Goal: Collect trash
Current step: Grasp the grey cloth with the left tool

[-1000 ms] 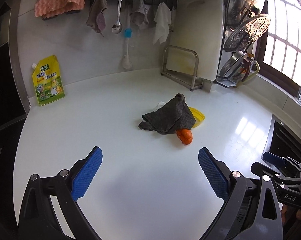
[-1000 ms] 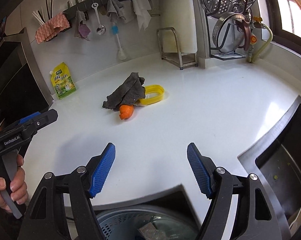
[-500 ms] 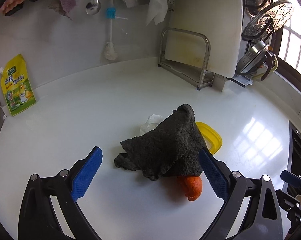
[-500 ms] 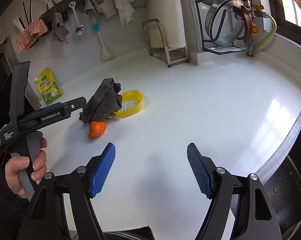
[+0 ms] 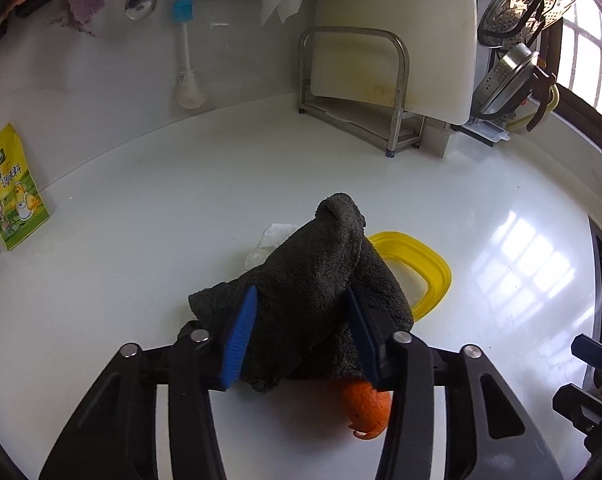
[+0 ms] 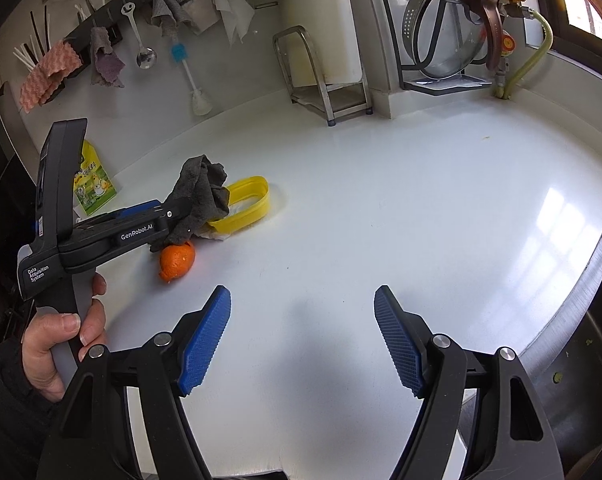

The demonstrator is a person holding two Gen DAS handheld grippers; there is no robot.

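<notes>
A dark grey cloth [image 5: 317, 280] lies bunched on the white counter [image 5: 161, 208], over a white tissue [image 5: 271, 240] and the edge of a yellow plastic lid [image 5: 421, 264]. An orange peel [image 5: 367, 408] pokes out from under its near side. My left gripper [image 5: 301, 294] has its jaws closing around the cloth, blue pads pressing its two sides. From the right wrist view the left gripper [image 6: 173, 212] reaches into the cloth [image 6: 201, 188], with the peel [image 6: 176, 260] just below it. My right gripper [image 6: 302, 292] hovers open over bare counter, nothing between its fingers.
A yellow seasoning pouch [image 5: 13, 192] leans on the back wall. A metal rack with a cutting board [image 5: 353, 92] stands at the back, pot lids [image 6: 449, 24] to its right. The sink [image 6: 581, 380] drops off at the right. A hand [image 6: 61, 340] holds the left gripper's handle.
My left gripper moved forward over the cloth and narrowed its jaws from wide open onto it. The right gripper edged forward and stayed open.
</notes>
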